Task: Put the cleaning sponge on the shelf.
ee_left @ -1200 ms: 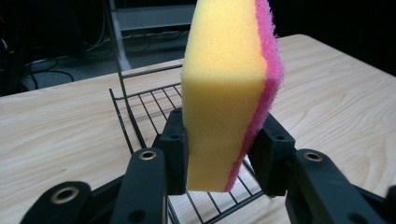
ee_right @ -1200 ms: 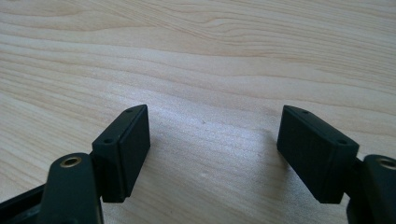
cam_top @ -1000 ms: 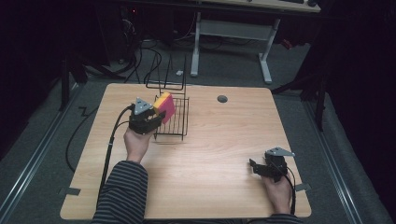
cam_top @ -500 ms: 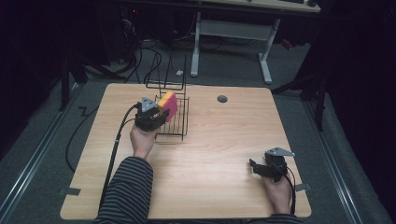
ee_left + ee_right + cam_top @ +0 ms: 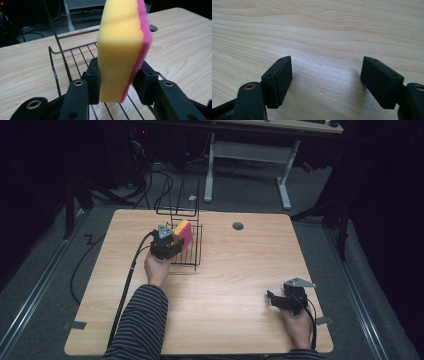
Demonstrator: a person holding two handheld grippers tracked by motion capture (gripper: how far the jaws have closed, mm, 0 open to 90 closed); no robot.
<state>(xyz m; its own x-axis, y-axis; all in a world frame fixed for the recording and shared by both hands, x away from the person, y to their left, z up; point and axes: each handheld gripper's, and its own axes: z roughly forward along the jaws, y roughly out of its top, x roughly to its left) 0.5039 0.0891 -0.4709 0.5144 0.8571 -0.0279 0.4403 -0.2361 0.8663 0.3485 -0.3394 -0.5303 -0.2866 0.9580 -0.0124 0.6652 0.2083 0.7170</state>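
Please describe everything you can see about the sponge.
The sponge is a thick block of yellow foam with a thin, rough pink scouring layer on one face. It stands upright on its edge, clamped low down by the left gripper, a pad on each face. It hangs above the black wire rack, apparently not touching it.

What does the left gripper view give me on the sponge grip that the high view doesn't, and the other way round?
Left gripper view: both pads press the sponge, yellow foam on one, pink scrub layer on the other, upright over the wire rack. High view: the right gripper rests open near the table front edge, apart from the rack. Both: sponge clamped in the left gripper, above the rack.
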